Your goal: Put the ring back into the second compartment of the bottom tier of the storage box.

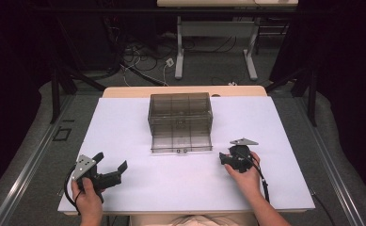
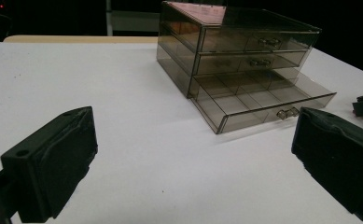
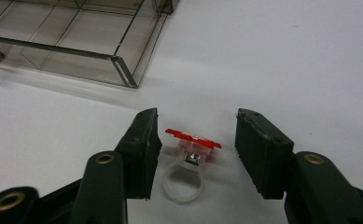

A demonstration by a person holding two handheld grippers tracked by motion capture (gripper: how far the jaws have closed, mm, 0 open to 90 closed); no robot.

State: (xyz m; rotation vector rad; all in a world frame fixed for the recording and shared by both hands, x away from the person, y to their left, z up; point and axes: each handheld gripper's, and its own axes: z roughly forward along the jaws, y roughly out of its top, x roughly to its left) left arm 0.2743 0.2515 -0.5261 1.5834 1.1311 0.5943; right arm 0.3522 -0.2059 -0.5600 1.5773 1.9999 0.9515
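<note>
A smoky clear drawer box (image 1: 180,115) stands mid-table, its bottom drawer (image 1: 181,141) pulled out toward me and divided into empty compartments (image 2: 263,100). In the right gripper view a small clear plastic ring (image 3: 184,184) with a red top (image 3: 193,138) lies on the white table. My right gripper (image 3: 198,121) brackets it. The left pad is at the ring's side and the right pad stands clear of it. That gripper (image 1: 230,159) sits just right of the drawer's front. My left gripper (image 1: 110,162) rests at the front left, open wide and empty (image 2: 193,140).
The white tabletop (image 1: 274,122) spreads around the box, with edges close to both hands. The drawer's front corner (image 3: 123,70) lies just beyond the right gripper's jaws. Behind the table are another desk's legs (image 1: 179,52) and floor cables (image 1: 143,56).
</note>
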